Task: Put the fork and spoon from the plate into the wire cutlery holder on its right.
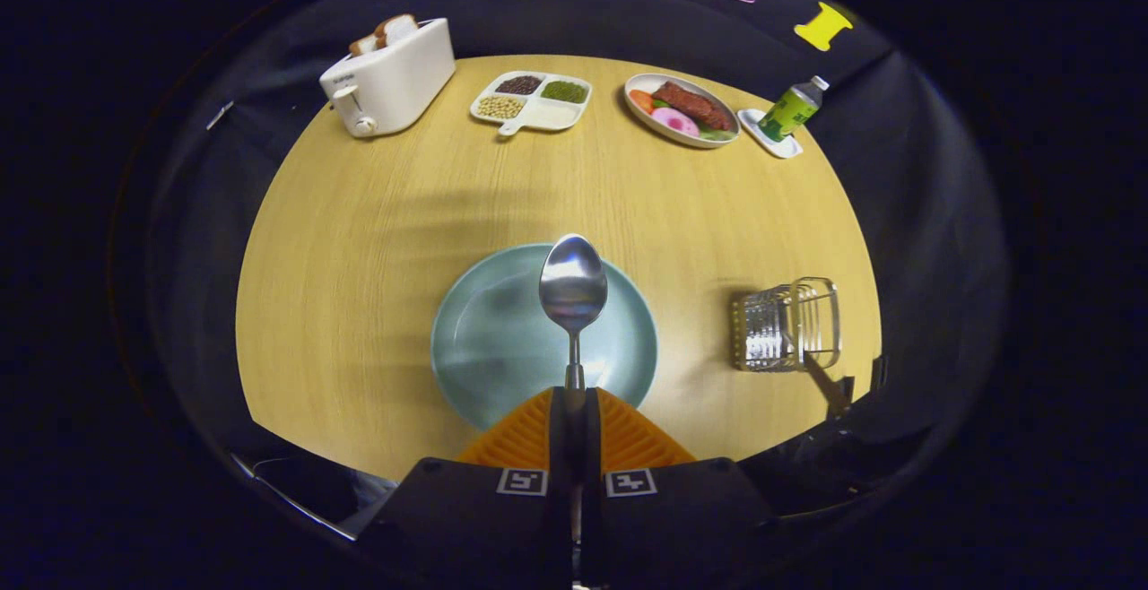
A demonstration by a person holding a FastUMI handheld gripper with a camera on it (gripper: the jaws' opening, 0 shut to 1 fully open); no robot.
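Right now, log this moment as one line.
gripper: shut on spoon | spoon: lifted over plate | holder: right of plate | fork: unclear

The spoon (573, 290) is plain polished metal, its handle clamped between the two orange fingers (529, 433) of the claw (574, 402), which are closed tight on it. Its bowl points straight ahead, hollow side up, above the plate (489, 339). The plate is round, pale blue-green, and sits on the wooden counter (359, 240) just ahead of the fingers. To its right stands the wire cutlery holder (787, 325), a silvery metal basket with a dark handle, perhaps the fork, leaning out of it.
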